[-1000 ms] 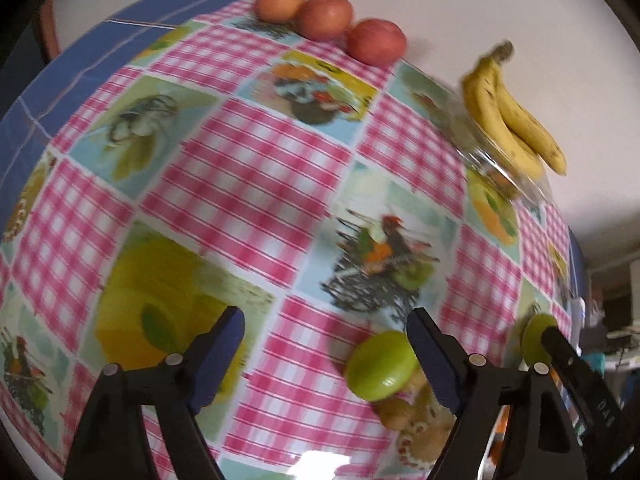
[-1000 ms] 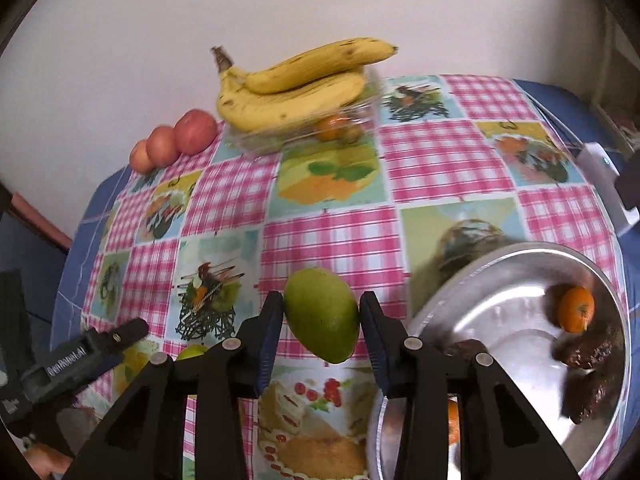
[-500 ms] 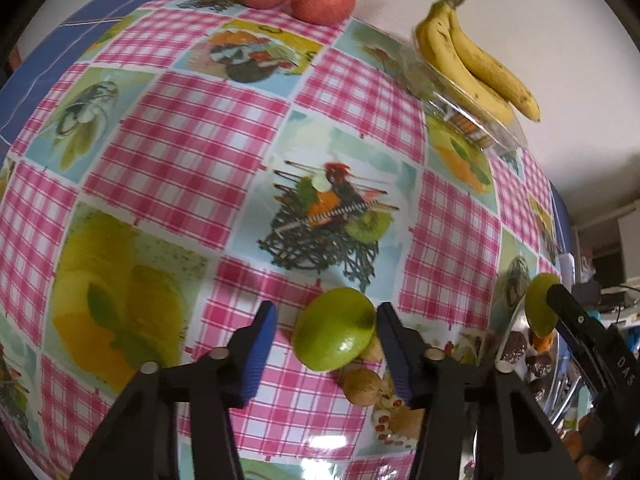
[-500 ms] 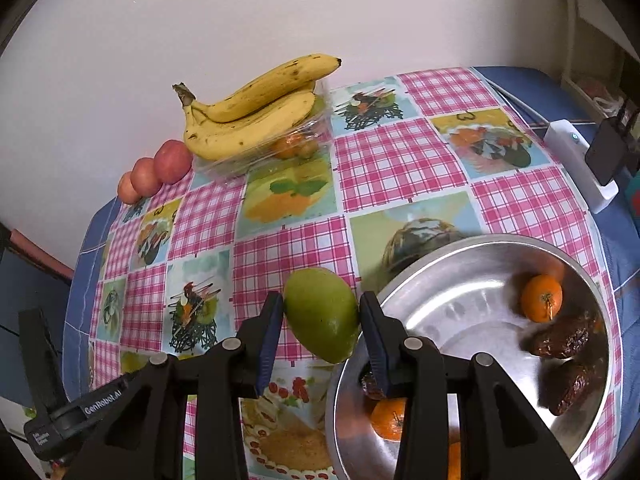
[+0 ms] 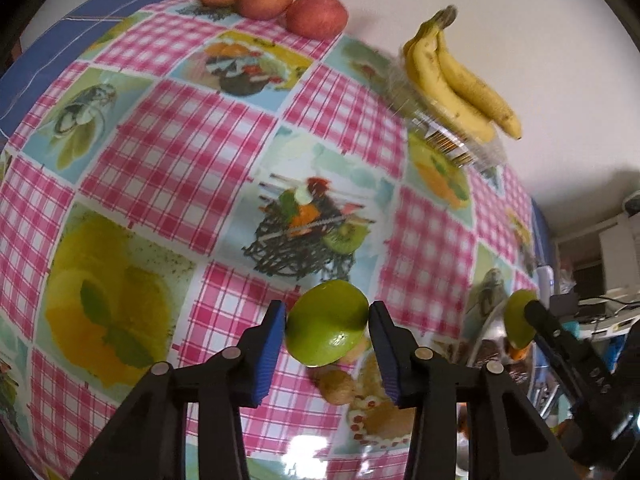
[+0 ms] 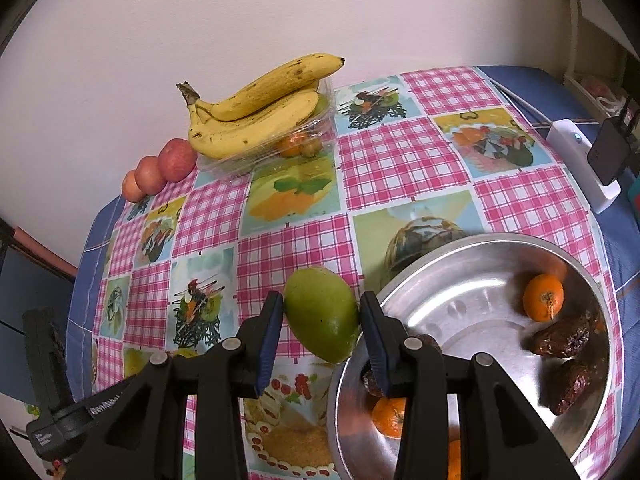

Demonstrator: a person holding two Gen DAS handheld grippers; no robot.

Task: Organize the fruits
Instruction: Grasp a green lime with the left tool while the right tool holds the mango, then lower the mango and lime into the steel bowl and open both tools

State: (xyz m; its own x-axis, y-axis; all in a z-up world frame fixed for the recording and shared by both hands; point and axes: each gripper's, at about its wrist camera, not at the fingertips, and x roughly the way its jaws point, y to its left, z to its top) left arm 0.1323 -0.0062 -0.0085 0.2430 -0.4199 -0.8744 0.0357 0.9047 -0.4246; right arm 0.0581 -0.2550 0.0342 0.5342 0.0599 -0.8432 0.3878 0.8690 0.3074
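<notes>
Left gripper (image 5: 327, 330): jaws just closing, now clamped on round glossy green lime (image 5: 326, 325), between blue pads. Right gripper (image 6: 322, 314): jaws clamped on matte green mango (image 6: 322, 312), oval, beside steel bowl (image 6: 452, 252) rim, above checkered worktop (image 6: 400, 160).

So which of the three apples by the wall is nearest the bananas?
The reddest apple, at the end of the row next to the bananas and their clear tray. The other two apples are paler and sit farther along the wall.
</notes>
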